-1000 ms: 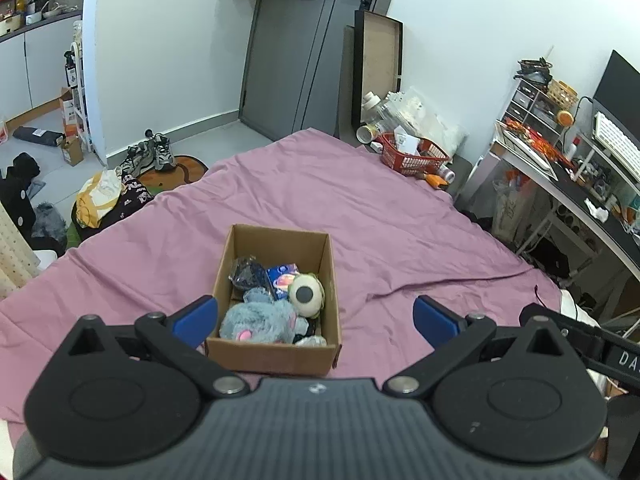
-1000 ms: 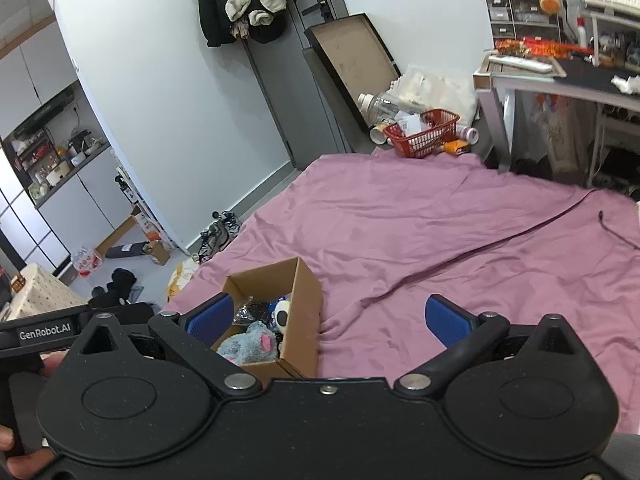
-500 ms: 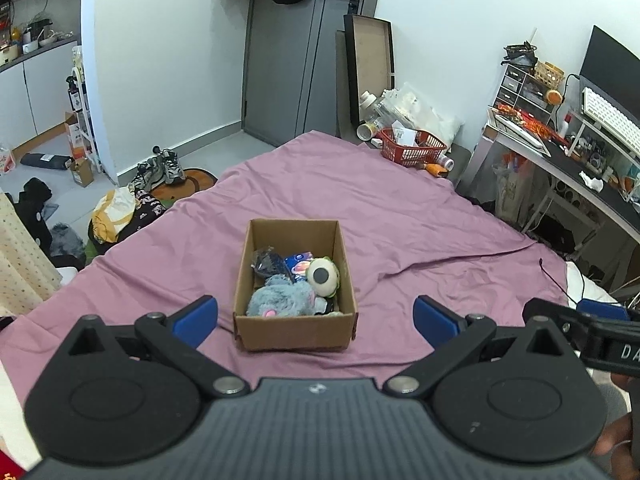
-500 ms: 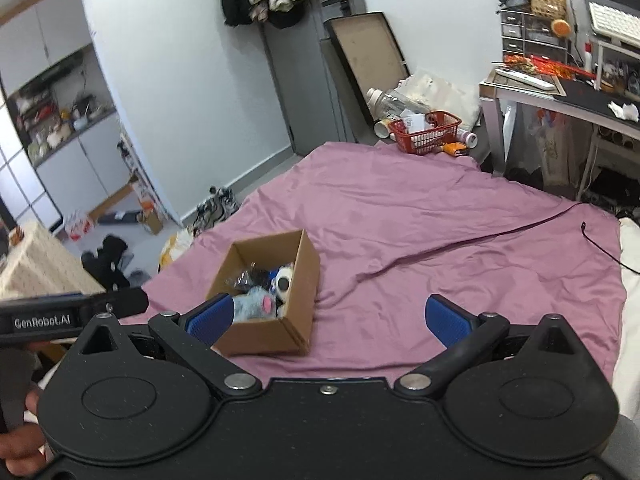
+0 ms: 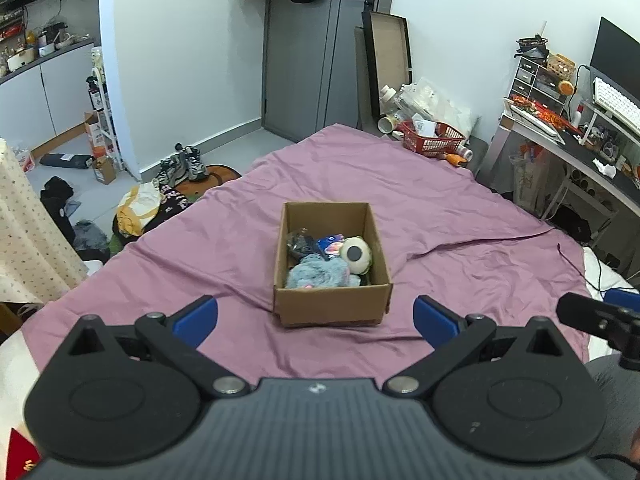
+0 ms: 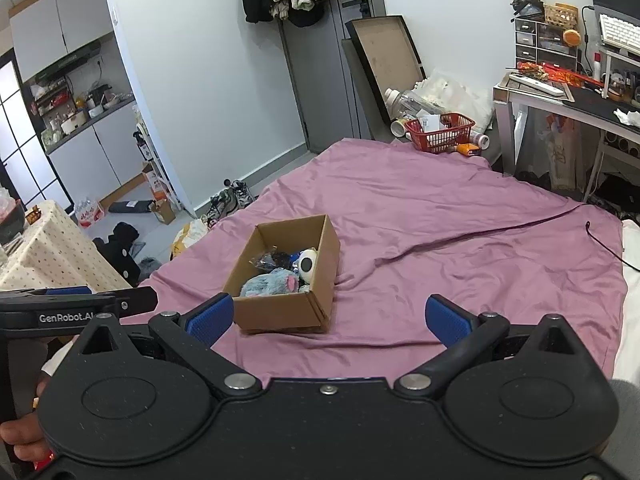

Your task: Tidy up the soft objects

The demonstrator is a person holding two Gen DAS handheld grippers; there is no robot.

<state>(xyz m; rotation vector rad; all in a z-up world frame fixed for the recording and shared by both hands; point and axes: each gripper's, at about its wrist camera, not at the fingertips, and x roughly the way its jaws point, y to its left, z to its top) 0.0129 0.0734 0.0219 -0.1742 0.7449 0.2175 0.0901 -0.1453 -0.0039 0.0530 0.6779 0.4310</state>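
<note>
On the left, the left gripper (image 5: pixel 315 316) hangs above the near edge of the bed (image 5: pixel 460 216), its blue fingers spread wide with nothing between them. Straight ahead of it, in the middle of the purple bedspread, sits the cardboard box (image 5: pixel 332 304), open at the top. Inside lie a grey-blue plush toy (image 5: pixel 320 274) at the near wall, a dark crinkly bag (image 5: pixel 300 240) at the far left, a small blue packet (image 5: pixel 331 242) behind, and a round white plush with a dark spot (image 5: pixel 355 254) at the right wall. Further right, the right gripper (image 6: pixel 328 316) is likewise spread wide and empty, near the bed's edge, with the box ahead and a little to its left.

The soft things appear already gathered, so the step in hand is probably a reach into or onto the box. To do it well, I would come down from above on the grey-blue plush, which lies highest and nearest, and close on its bulk rather than its fur, keeping the fingers off the box walls so the light box does not slide on the sheet.

Compared with a second ago, both views sit further back from the box, which now shows smaller and more centred in the left view; its contents lie unchanged, and both grippers remain open.
</note>
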